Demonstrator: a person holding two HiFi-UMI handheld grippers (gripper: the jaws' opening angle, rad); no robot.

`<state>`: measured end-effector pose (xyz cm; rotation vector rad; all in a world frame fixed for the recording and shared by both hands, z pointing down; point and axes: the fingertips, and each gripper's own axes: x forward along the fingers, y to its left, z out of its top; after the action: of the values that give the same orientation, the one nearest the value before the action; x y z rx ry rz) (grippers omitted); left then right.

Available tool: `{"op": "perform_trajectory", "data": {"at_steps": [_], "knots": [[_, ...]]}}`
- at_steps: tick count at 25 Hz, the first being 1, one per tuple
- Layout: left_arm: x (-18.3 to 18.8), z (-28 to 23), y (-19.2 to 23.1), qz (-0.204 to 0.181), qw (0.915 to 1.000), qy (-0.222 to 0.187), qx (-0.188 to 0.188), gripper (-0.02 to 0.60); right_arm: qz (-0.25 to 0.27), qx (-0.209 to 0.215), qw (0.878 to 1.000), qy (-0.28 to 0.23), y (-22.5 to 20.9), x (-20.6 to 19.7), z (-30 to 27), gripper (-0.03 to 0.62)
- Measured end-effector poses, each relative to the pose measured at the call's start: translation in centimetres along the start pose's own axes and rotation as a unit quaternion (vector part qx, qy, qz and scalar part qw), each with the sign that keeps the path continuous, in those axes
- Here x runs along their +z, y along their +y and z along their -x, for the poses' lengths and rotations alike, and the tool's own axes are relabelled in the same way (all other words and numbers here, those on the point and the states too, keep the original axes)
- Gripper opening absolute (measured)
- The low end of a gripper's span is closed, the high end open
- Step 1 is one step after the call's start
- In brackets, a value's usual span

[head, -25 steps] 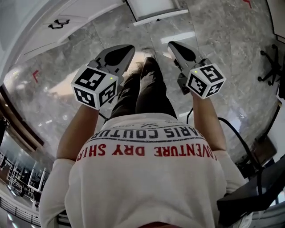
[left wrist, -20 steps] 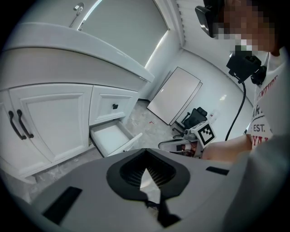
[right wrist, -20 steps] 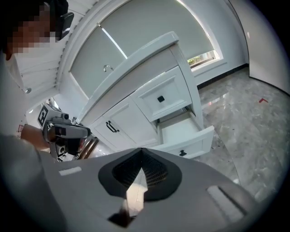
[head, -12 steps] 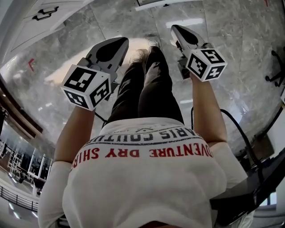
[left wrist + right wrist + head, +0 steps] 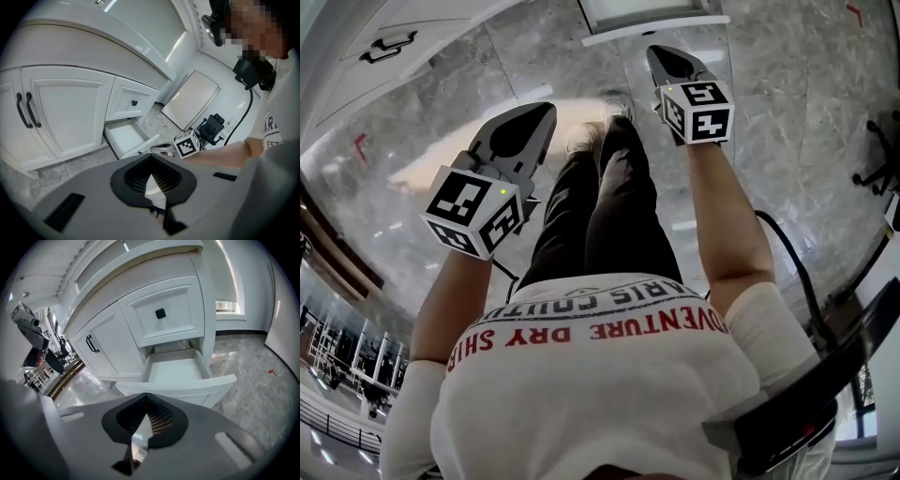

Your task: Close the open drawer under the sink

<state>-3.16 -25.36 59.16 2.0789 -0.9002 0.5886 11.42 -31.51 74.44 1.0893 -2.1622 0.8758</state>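
Observation:
The white drawer (image 5: 174, 371) stands pulled out at the bottom of the cabinet, just ahead of my right gripper (image 5: 146, 395), and its inside is bare. Its front panel (image 5: 187, 389) faces me. The head view shows the drawer (image 5: 645, 17) at the top edge, with my right gripper (image 5: 656, 54) stretched out close below it and shut on nothing. My left gripper (image 5: 544, 112) hangs farther back on the left, also shut and empty. In the left gripper view the drawer (image 5: 127, 137) lies ahead, with the right gripper (image 5: 164, 149) beside it.
Above the open drawer is a shut drawer with a black knob (image 5: 160, 313). To the left are cabinet doors with black handles (image 5: 92, 344). The floor is grey marble (image 5: 769, 103). A white panel (image 5: 190, 101) leans on the wall beside a black chair (image 5: 212, 127). A black cable (image 5: 789, 258) trails on the right.
My right gripper has reached forward toward the drawer. My left gripper has drifted slightly back and left. The head view has tipped, so more of the drawer shows at the top.

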Motion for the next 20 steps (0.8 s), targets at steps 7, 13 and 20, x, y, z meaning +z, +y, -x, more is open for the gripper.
{"op": "perform_trajectory", "data": {"at_steps": [7, 13, 20], "knots": [[-1.0, -1.2, 0.9, 0.025, 0.9996, 0.014, 0.005, 0.002, 0.011, -0.032, 0.999, 0.034, -2.4, -1.6, -3.1, 0.002], [-0.5, -1.9, 1.5, 0.030, 0.9994, 0.019, 0.006, 0.002, 0.001, -0.035, 0.999, 0.042, -3.0, -1.6, -4.5, 0.002], [-0.1, -2.5, 2.0, 0.045, 0.9989, 0.010, 0.004, 0.002, 0.003, -0.035, 0.999, 0.036, -3.2, -0.9, -4.9, 0.002]]}}
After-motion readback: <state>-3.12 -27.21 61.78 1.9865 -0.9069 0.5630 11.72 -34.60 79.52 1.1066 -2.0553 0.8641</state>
